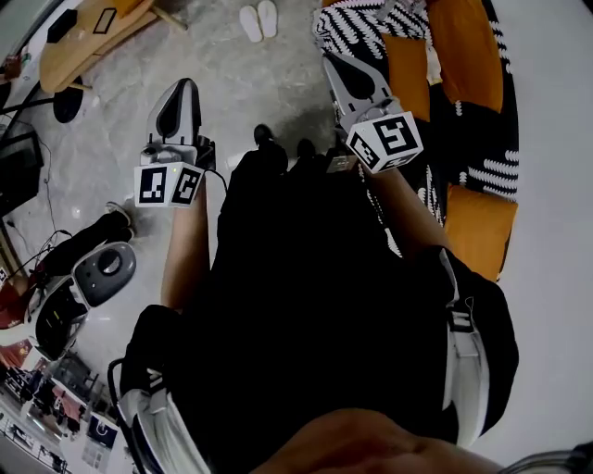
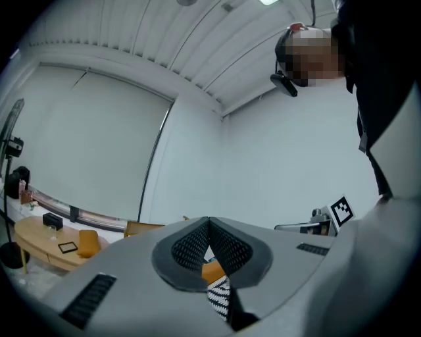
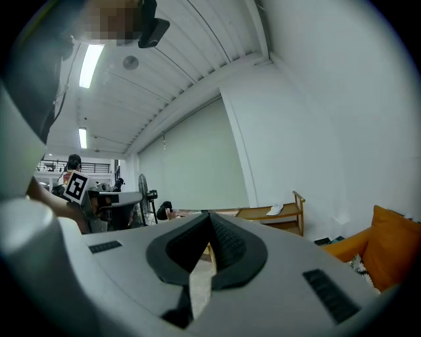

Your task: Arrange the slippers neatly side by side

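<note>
Left tongs point(image 2: 209, 222): jaws together, tips meeting, nothing between the mesh-textured pads point(image 2: 187, 249).
Gap under the tips: a bit of orange cushion point(image 2: 212, 270) above black-and-white striped fabric point(image 2: 219, 296).
Lower left: pale wooden counter point(image 2: 33, 242) carrying a small black box point(image 2: 52, 220) and a flat dark-framed item point(image 2: 68, 247); a second orange cushion point(image 2: 87, 241) at its right end.
Far left: standing fan point(image 2: 13, 125), partly cut off.
Background: wide pale blind point(image 2: 85, 145), white wall point(image 2: 276, 164), slatted ceiling point(image 2: 164, 33).
Right: person's dark clothing point(image 2: 381, 79); marker cube point(image 2: 341, 210) lower down.

slippers point(image 1: 259, 20): white | cushion point(image 1: 478, 231): orange | rug point(image 1: 350, 28): black-white zigzag | floor point(image 1: 232, 83): mottled grey
</note>
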Tool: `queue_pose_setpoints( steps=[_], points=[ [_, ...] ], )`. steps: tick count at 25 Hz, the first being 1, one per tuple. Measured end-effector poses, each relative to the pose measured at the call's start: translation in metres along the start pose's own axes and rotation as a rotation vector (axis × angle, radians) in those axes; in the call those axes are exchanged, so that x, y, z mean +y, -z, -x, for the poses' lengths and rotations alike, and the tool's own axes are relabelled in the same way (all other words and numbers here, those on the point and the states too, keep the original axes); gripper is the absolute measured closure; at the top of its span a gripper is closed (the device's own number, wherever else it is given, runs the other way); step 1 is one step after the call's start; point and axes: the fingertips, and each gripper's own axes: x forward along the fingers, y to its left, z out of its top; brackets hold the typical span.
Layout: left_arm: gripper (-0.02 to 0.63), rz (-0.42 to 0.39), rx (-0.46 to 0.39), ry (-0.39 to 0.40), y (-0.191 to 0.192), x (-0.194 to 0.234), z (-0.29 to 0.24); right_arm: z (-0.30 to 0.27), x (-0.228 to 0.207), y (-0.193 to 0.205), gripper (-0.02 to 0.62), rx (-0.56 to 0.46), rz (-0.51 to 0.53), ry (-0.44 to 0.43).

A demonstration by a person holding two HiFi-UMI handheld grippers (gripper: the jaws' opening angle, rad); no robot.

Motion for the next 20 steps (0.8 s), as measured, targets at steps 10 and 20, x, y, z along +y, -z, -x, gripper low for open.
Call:
queue_pose_setpoints(
  steps=[10, 20],
  points=[
    [0.591, 0.046, 0.054, 0.072, 0.018, 0.038, -0.020, -0.055, 0.024, -0.003, 0.563, 0.029, 0.022, -0.013],
    [0.591, 0.050, 0.098, 0.084, 0.026, 0.114, -0.032, -0.147, 0.046, 0.001, 0.563, 0.079, 0.045, -0.043]
  ],
)
